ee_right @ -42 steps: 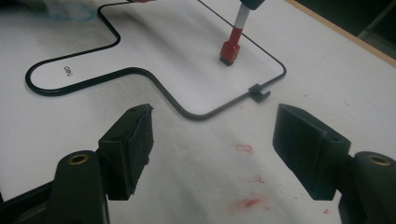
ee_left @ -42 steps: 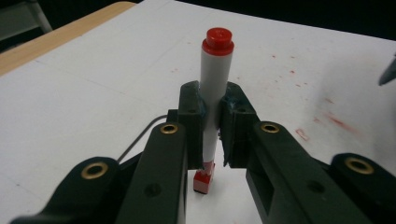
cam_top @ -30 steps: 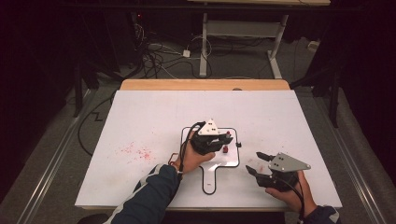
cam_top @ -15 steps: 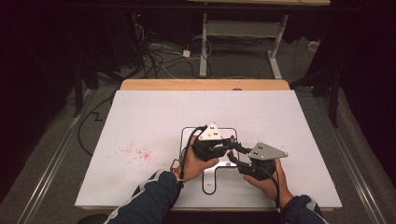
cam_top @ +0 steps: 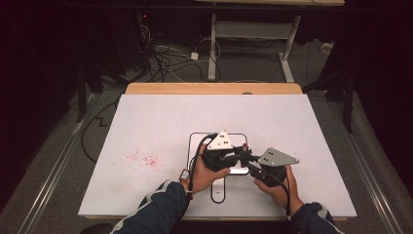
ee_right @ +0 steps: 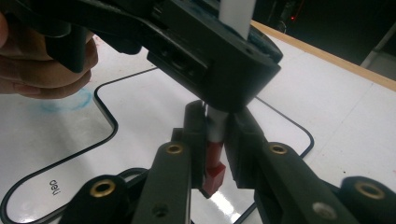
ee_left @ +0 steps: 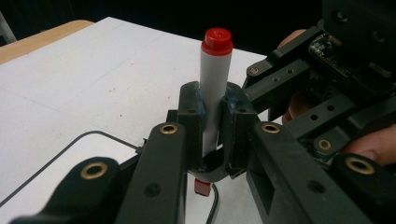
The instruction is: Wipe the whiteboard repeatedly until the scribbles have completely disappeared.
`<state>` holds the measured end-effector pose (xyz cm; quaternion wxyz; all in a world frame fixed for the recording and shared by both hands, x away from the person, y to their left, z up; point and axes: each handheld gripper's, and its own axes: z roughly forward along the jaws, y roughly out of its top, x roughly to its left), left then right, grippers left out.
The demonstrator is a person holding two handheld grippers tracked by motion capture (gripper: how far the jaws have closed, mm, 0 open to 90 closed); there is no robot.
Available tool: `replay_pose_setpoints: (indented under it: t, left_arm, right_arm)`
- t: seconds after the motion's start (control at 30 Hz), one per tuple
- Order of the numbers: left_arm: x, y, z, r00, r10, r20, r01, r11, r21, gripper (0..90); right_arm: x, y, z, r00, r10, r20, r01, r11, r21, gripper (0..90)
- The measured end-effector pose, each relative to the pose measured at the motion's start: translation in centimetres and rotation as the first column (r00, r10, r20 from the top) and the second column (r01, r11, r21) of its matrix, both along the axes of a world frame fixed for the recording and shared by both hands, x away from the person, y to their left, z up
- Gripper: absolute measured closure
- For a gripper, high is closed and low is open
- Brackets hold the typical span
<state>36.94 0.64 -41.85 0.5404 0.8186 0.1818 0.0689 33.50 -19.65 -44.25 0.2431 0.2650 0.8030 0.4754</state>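
Low in the centre of the high view, over the small whiteboard [cam_top: 195, 146], my two tools meet nose to nose. My left gripper [ee_left: 212, 123] is pinching the marker [ee_left: 214, 84] round its white barrel, jaws pressed against it on both sides, and the marker stands upright: red end cap at the top of the left gripper view, red cap [ee_right: 214, 175] hanging below the jaws. So the long axis runs straight up and down, and that's what matters now. My right gripper [ee_right: 215, 140] comes in from below and to the right, its jaws either side of that lower red cap; they look closed onto it or very nearly, though I can't be sure they're biting. Any pull, I'd judge, wants to go straight down along the barrel while the left holds firm. On the whiteboard, at the lower left of the right gripper view, I can read "deli". Red specks dot the table [cam_top: 141, 158] to the left.
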Motion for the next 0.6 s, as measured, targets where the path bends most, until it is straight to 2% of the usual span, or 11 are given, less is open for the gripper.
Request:
replay_pose_setpoints:
  t: [0.07, 0.13, 0.2, 0.27, 0.3, 0.37, 0.43, 0.5, 0.57, 0.6]
  left_arm:
    - [0.0, 0.0, -0.1, 0.9998, 0.017, -0.001, -0.017, 0.9998, 0.000, 76.3]
    - [0.1, 0.0, -0.1, 0.9986, 0.053, 0.008, -0.053, 0.9985, 0.013, 63.6]
    - [-0.1, 0.4, 0.1, 0.9976, 0.063, 0.028, -0.064, 0.9979, 0.015, 52.5]
    - [-0.5, 1.1, 0.5, 0.9949, 0.075, 0.067, -0.077, 0.9968, 0.022, 45.6]
    - [-0.8, 1.5, 0.6, 0.9911, 0.087, 0.101, -0.092, 0.9948, 0.044, 38.9]
    - [-1.4, 2.6, 0.7, 0.9814, 0.100, 0.164, -0.115, 0.9899, 0.083, 32.5]
    - [-1.9, 4.0, 0.6, 0.9699, 0.115, 0.215, -0.143, 0.9823, 0.121, 29.0]
    - [-2.3, 5.6, 0.4, 0.9608, 0.125, 0.248, -0.166, 0.9737, 0.156, 26.4]
    - [-2.8, 7.2, 0.2, 0.9507, 0.138, 0.277, -0.199, 0.9587, 0.203, 24.7]
    - [-3.1, 8.1, 0.0, 0.9459, 0.149, 0.288, -0.219, 0.9493, 0.226, 23.8]
  right_arm:
    - [0.1, -0.2, 0.0, 0.9999, -0.007, -0.010, 0.007, 1.000, -0.008, 81.5]
    - [0.1, -0.2, -0.1, 0.9989, -0.023, -0.041, 0.022, 1.000, -0.004, 81.5]
    - [0.3, -0.4, -0.3, 0.9967, -0.033, -0.075, 0.033, 0.999, -0.004, 81.5]
    - [0.7, -0.7, -0.5, 0.9909, -0.048, -0.126, 0.050, 0.999, 0.011, 81.5]
    - [0.8, -0.8, -0.5, 0.9863, -0.059, -0.154, 0.062, 0.998, 0.018, 81.5]
    - [1.2, -1.1, -0.7, 0.9746, -0.073, -0.212, 0.080, 0.996, 0.027, 81.5]
    - [1.6, -1.4, -0.9, 0.9644, -0.099, -0.245, 0.110, 0.993, 0.033, 81.4]
    - [2.0, -1.6, -1.1, 0.9564, -0.113, -0.269, 0.127, 0.991, 0.034, 81.4]
    - [2.4, -1.8, -1.2, 0.9454, -0.123, -0.302, 0.144, 0.988, 0.049, 81.4]
    - [2.5, -1.8, -1.2, 0.9432, -0.123, -0.308, 0.145, 0.988, 0.047, 81.4]
